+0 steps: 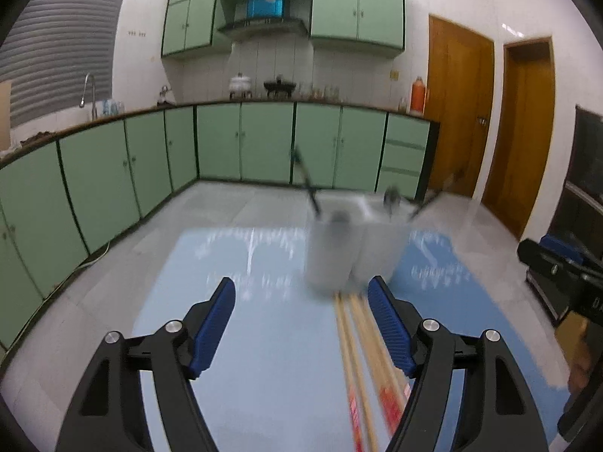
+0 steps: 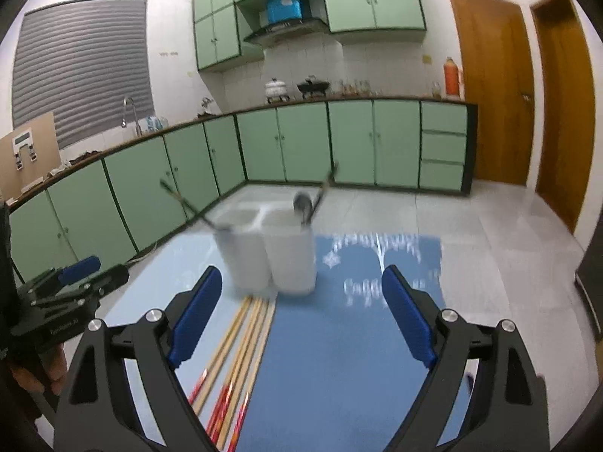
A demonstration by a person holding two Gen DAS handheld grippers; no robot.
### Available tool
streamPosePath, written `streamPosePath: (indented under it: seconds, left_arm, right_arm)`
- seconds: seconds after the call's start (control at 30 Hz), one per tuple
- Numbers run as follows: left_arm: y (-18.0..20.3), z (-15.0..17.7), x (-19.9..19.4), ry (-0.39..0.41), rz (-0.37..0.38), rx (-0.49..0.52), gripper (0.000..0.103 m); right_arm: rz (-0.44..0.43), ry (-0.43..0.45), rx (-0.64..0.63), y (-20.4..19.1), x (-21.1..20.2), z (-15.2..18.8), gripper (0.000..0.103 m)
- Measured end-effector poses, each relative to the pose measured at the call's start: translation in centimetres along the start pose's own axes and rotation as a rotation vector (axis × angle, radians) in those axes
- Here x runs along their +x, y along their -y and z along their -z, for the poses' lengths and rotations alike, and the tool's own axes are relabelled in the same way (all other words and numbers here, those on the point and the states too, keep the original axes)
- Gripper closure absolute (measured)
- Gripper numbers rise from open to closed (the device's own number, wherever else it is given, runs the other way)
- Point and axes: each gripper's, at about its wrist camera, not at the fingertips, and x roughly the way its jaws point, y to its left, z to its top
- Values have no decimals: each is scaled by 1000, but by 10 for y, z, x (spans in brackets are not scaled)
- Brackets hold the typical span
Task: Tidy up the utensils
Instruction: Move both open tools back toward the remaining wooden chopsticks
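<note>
Surface: glossy blue table top (image 2: 339, 358)
Ahead: white plastic two-compartment utensil holder (image 2: 279, 260)
Nearer, left: bundle of wooden chopsticks (image 2: 241, 339), red-ended

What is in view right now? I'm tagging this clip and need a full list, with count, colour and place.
utensil holder: one, white, several compartments, on the mat's far part
utensils in the holder: about three, dark handles, blurred, leaning out of the compartments
chopsticks: a bundle, exact count unclear, wooden with red ends, flat on the mat in front of the holder
mat: one, blue in two shades, on the pale surface
cabinets: many, green, along the far walls
doors: two, brown wood, far right
flask: one, orange, on the counter
left hand-held gripper: black with blue pads, open, empty
right hand-held gripper: black with blue pads, open, empty
</note>
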Motion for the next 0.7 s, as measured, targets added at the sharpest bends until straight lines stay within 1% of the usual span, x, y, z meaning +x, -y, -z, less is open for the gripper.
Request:
streamPosePath:
  seconds: [0.13, 0.33, 0.5, 0.7]
  left_arm:
    - [-1, 28, 1, -37, -17, 11, 31]
    - [4, 64, 2, -92, -21, 18, 31]
    - [4, 81, -2, -125, -16, 27, 31]
    - [0, 97, -5, -148, -17, 13, 32]
  right_arm:
    - [7, -37, 34, -5, 0, 27, 19]
    - [23, -94, 30, -17, 1, 65, 20]
    - [21, -150, 20, -26, 1, 93, 27]
    - [20, -180, -14, -44, -2, 119, 35]
